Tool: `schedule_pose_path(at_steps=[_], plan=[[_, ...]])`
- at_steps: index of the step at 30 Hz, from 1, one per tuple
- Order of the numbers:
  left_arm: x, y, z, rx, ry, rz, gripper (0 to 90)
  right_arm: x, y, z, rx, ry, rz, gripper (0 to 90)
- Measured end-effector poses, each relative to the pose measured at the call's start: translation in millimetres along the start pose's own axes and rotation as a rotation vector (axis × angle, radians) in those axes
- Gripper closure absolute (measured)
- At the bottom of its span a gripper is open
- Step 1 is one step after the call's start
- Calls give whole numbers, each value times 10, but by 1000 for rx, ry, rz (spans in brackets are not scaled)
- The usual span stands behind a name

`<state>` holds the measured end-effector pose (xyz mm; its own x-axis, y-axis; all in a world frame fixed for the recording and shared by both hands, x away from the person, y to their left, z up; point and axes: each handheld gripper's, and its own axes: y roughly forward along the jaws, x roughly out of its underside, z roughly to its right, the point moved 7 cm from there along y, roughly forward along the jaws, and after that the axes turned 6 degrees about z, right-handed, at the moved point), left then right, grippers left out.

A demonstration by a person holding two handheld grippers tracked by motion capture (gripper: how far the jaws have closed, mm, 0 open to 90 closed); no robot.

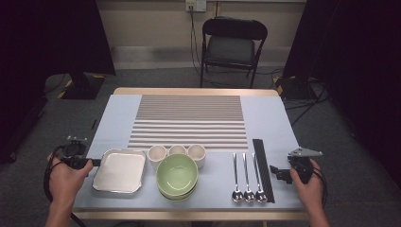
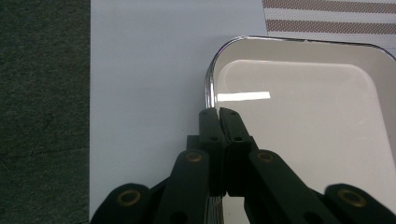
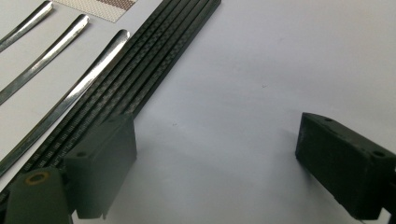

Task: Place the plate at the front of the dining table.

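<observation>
Your left gripper (image 2: pixel 218 112) has its fingers pinched shut on the near-left rim of the tray (image 2: pixel 299 121); in the left gripper view the rim's chrome edge runs right into the closed tips, w/ no gap between them. From the high view the tray (image 1: pixel 120 170) sits at the front left of the table (image 1: pixel 265 118), just left of the green bowl (image 1: pixel 177 176) and the three small cups (image 1: pixel 177 151) behind it.

Looks like the step in hand is lifting or sliding that tray, prob. toward the striped mat (image 1: pixel 189 122). You're gripping one edge only, so the far side will likely droop: lift slow, keep your wrist level, don't twist. Tray is close beside the bowl, so pull up or away to the left before swinging it across, else you may knock the bowl or a cup. If the rim starts to slip, set it down & re-grip deeper.

Your right gripper (image 1: pixel 283 174) rests at the front right w/ fingers spread wide, nothing between them. In the right gripper view its left finger (image 3: pixel 100 163) sits just beside the black chopsticks (image 3: pixel 140 79), which lie next to the three spoons (image 3: pixel 70 100). Keep that hand parked so it doesn't nudge them, or bring it over to steady the tray's far edge if it tips.
</observation>
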<state>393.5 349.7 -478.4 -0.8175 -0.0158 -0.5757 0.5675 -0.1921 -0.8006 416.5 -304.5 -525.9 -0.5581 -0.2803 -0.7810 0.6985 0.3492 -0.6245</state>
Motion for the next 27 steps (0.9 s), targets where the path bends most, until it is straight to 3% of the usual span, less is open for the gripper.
schedule_pose_path(at_steps=[4,8,12,16,22,27], plan=[[-13,-12,6,1,0,11,900,0,-1,0,-1,1,-1,113],[-2,19,40,33,-6,-1,900,0,0,0,-1,0,-1,113],[-33,5,12,-1,29,27,900,1,-1,-1,0,1,0,113],[-18,6,-16,13,27,31,859,0,0,1,0,0,1,113],[0,65,-11,15,31,16,870,1,-1,-1,0,1,0,113],[-8,63,-9,13,-4,25,883,0,0,0,0,0,0,113]])
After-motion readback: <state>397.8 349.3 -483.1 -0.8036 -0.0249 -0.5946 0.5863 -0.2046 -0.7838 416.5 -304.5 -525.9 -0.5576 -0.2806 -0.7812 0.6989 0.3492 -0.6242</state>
